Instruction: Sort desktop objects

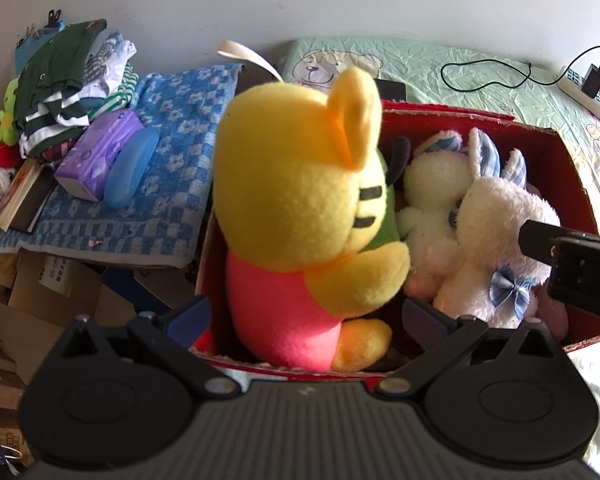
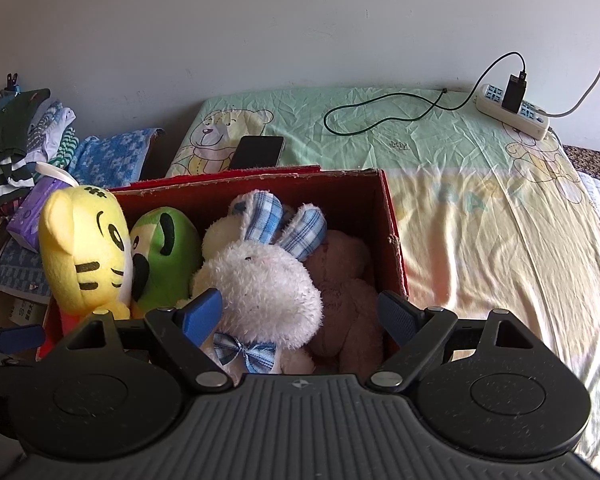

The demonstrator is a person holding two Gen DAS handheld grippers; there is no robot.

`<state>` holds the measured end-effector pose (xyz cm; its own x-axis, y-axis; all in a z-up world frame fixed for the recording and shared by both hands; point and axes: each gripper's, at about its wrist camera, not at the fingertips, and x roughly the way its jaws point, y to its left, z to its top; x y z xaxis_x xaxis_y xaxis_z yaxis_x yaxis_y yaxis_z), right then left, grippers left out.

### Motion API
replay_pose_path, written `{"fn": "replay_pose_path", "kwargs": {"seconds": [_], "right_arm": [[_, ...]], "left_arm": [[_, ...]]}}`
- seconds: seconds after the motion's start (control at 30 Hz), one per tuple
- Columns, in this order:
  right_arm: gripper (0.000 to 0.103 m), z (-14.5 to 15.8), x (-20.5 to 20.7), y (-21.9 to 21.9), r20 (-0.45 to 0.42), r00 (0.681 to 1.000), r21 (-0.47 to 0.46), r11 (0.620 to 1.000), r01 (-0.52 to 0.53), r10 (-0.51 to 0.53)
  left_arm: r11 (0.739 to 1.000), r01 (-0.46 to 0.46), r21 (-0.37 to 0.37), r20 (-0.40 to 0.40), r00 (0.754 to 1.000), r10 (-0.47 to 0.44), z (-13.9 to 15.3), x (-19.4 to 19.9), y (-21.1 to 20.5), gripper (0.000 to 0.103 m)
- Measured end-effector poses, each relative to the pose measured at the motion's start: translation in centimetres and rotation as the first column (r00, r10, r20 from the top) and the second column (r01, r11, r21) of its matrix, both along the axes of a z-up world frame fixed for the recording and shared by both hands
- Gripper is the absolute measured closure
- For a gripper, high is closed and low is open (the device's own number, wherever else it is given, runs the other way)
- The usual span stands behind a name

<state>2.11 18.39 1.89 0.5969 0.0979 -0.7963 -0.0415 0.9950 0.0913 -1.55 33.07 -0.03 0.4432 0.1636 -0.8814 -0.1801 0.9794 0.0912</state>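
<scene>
Tiger plush (image 1: 300, 216) stands upright in the red box (image 1: 572, 168) between the spread left tool (image 1: 306, 316) fingers — right tool (image 2: 300, 316) likewise agape.

Left gripper (image 1: 306, 316): black ribbed body, round hubs, silver screws; right gripper (image 2: 300, 316): blue fingers (image 2: 202, 312).

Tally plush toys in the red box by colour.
Yellow: 1, tiger
Green: 1, parrot
White: 2, front rabbit, rear rabbit
Pink: 1, plush
Total: 5 in the red box
</scene>
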Motion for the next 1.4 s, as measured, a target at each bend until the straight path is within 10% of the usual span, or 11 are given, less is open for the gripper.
{"fn": "replay_pose_path", "kwargs": {"seconds": [1.4], "right_arm": [[0.017, 1.1, -1.8, -0.3, 0.004, 1.0, 0.025, 1.0, 0.015, -0.015]], "left_arm": [[0.998, 0.014, 0.065, 0.018, 1.0, -0.015, 2.0, -0.3, 0.2, 0.001]]}}
